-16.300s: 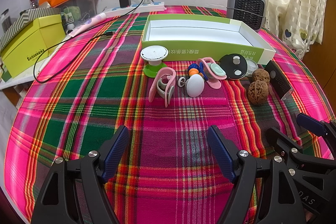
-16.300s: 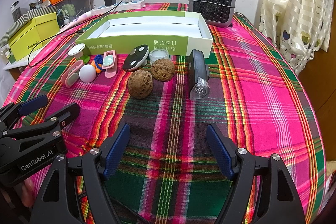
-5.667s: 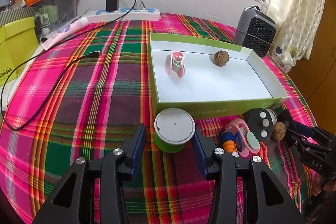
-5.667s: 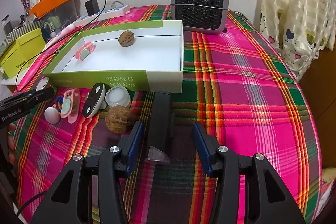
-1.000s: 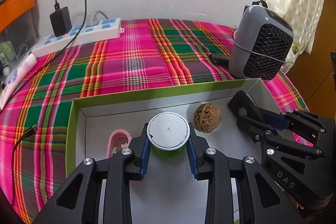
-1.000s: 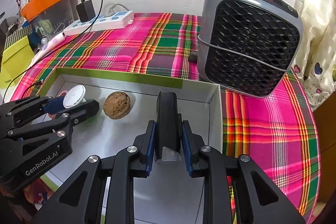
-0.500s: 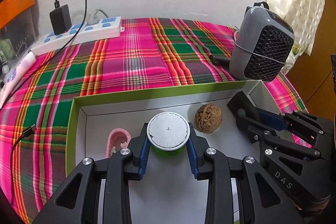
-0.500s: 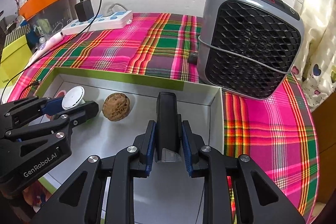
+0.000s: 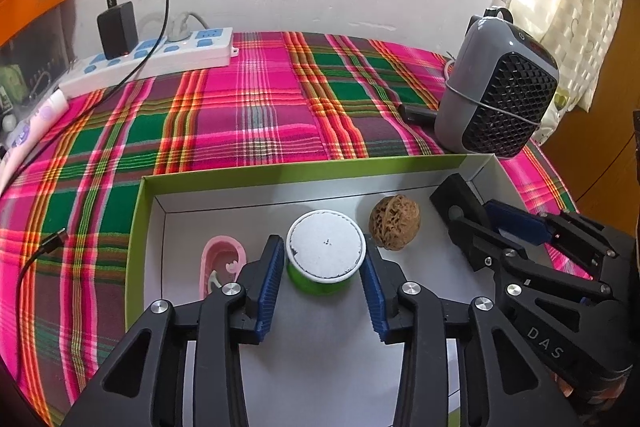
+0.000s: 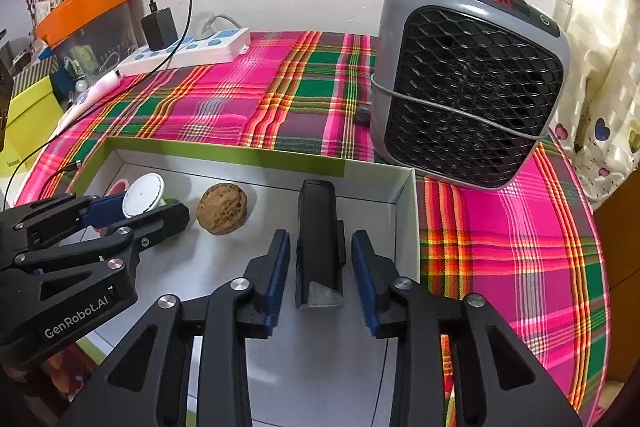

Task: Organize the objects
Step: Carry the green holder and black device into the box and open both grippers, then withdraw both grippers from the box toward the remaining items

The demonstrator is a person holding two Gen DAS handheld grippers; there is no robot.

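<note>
While its jaws are opening, the left gripper (image 9: pixel 322 275) straddles the green jar with the white lid (image 9: pixel 325 251), which stands on the white floor of the green-rimmed box (image 9: pixel 280 173); the blue pads (image 9: pixel 270 285) sit just beside the jar's sides with a thin gap showing on each, so the jar is let go though still between them. Likewise the right gripper (image 10: pixel 322 275) is opening around the black device (image 10: pixel 319 247), which lies lengthwise on the box floor near the right wall (image 10: pixel 406 223), clear daylight on both sides of it, so it too is released. A walnut (image 9: pixel 394 223) rests on the floor between the two grippers, just beside the jar and apart from the black device. Left of the jar lies a pink clip-like item (image 9: pixel 220 265), its near end hidden behind the left finger. From the right wrist view the jar's green body is mostly covered by the left gripper, only the lid (image 10: pixel 143 194) showing. Beyond the box stand a grey heater (image 10: pixel 468 79) and a white power strip (image 9: pixel 148 57) on the plaid cloth (image 9: pixel 260 115). What the black device is cannot be made out.
</note>
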